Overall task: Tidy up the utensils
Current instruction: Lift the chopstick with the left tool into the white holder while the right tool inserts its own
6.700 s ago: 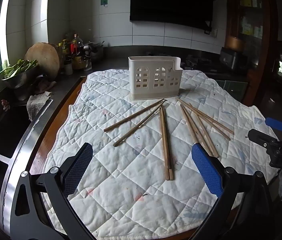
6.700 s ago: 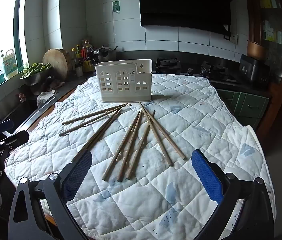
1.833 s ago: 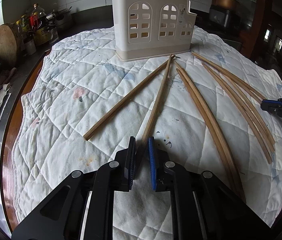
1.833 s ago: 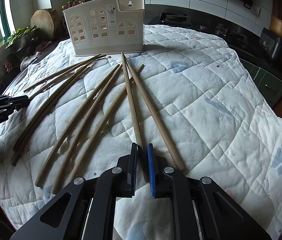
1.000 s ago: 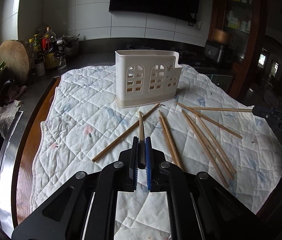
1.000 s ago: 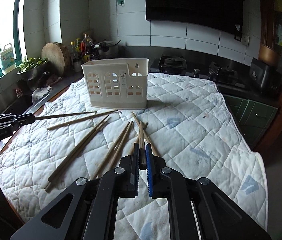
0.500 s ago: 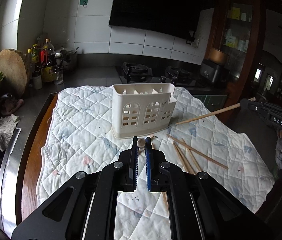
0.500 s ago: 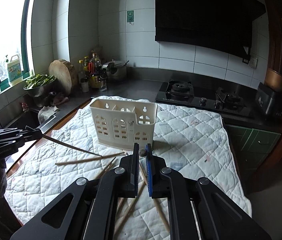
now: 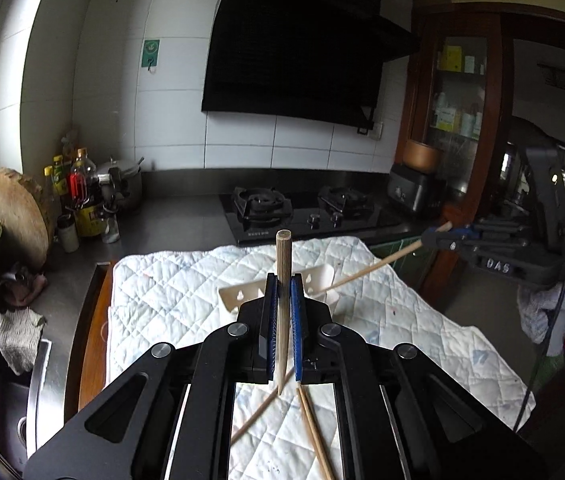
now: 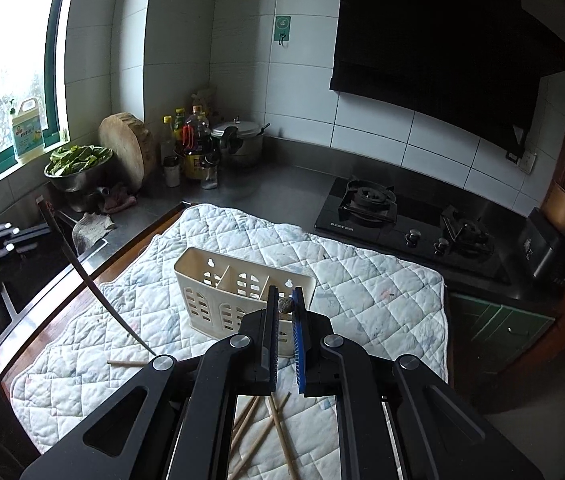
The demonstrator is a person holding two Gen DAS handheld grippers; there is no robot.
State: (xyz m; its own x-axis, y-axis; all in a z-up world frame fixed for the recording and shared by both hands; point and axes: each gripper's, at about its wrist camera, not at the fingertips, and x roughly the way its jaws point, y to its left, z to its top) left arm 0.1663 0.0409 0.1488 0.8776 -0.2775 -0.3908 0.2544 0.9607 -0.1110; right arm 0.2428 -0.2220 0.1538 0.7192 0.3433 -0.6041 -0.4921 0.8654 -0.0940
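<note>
Over the counter with its white quilted cloth, both tongs hang in the air, each clenched on one chopstick. Left tongs pinch a pale chopstick that stands nearly upright between the pads, its point clear of the cloth. Right tongs grip another chopstick, seen end-on. A cream utensil holder stands mid-cloth, compartments open upward, with bare cloth all round it. Loose chopsticks lie on the cloth's near part, below the tongs.
</note>
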